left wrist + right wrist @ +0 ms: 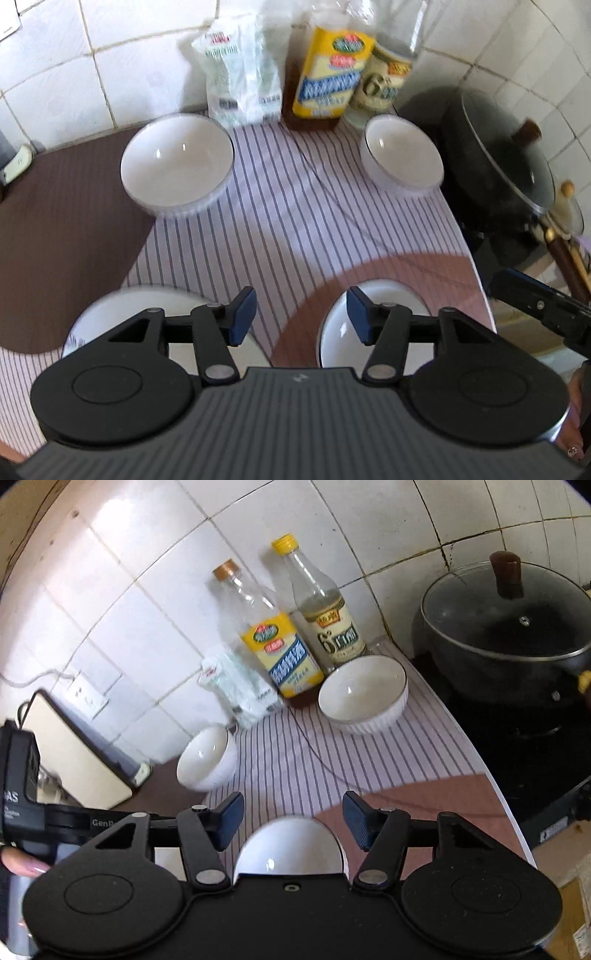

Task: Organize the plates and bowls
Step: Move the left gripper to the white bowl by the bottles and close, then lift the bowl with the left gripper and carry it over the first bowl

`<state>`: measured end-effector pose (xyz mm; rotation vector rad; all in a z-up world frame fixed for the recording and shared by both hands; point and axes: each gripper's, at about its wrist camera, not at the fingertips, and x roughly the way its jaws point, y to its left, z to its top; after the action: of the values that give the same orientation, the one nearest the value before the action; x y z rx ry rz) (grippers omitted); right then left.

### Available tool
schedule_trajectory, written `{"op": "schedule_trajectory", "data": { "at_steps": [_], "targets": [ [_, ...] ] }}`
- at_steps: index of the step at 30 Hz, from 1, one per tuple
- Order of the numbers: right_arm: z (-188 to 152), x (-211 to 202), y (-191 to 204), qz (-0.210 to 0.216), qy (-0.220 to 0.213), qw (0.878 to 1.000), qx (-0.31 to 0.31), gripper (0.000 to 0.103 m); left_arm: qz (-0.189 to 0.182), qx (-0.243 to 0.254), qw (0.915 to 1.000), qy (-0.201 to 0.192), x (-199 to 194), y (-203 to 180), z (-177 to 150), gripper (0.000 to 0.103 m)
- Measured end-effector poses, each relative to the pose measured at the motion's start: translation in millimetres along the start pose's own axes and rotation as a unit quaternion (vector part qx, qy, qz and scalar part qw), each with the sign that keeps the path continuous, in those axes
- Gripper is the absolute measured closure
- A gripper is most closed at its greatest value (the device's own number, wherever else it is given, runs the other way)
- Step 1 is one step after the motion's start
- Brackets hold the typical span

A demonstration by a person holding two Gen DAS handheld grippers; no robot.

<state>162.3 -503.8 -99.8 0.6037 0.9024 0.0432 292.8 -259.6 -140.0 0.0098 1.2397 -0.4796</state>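
Several white dishes sit on a striped cloth [280, 206]. In the left wrist view a ribbed bowl [177, 162] is at the far left and a smaller bowl [402, 153] at the far right. A white dish [147, 306] lies under the left finger and another bowl [340, 339] under the right finger. My left gripper [301, 314] is open and empty above the cloth between them. In the right wrist view my right gripper [293, 819] is open and empty above a near bowl [291, 845]. A ribbed bowl [364, 692] and a small bowl [207, 757] stand farther back.
Two bottles [280, 642] [325, 609] and a white packet [236, 686] stand against the tiled wall. A black lidded pot [509, 627] sits on the stove at right. A cream board [70, 749] leans at left. The left gripper's body [22, 775] shows at the left edge.
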Motion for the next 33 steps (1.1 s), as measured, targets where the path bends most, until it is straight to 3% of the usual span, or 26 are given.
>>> {"op": "schedule_trajectory", "data": {
  "at_steps": [7,12,15,17,21,25,28,31,33],
  "targets": [
    [34,38,-25,-0.032,-0.014,0.999,0.008,0.037,-0.011,0.014,0.9991,-0.039,27,-7,39,0.046],
    [50,66,-55,-0.047,-0.027,0.998,0.018,0.043,-0.015,0.029,0.9983,-0.048,65,-23,55,0.046],
    [53,83,-62,-0.079,-0.039,0.996,-0.002,0.043,-0.021,0.019,0.998,-0.057,85,-32,61,0.046],
    [52,95,-60,-0.105,-0.05,0.992,-0.039,0.043,-0.005,0.032,0.997,-0.071,94,-43,62,0.037],
    [51,120,-59,-0.131,-0.047,0.987,-0.081,0.044,-0.008,0.044,0.9963,-0.074,117,-52,71,0.037],
    [55,132,-69,-0.136,-0.029,0.988,-0.066,0.058,-0.012,0.042,0.997,-0.064,141,-51,83,0.04],
    [53,128,-73,-0.125,-0.033,0.99,-0.061,0.077,-0.027,0.046,0.9969,-0.057,149,-53,84,0.06],
    [53,128,-72,-0.127,-0.029,0.989,-0.072,0.08,-0.053,0.056,0.9959,-0.047,150,-61,80,0.092],
    [53,130,-71,-0.126,-0.027,0.989,-0.075,0.081,-0.038,0.081,0.9951,-0.043,148,-70,78,0.092]
  ]
}}
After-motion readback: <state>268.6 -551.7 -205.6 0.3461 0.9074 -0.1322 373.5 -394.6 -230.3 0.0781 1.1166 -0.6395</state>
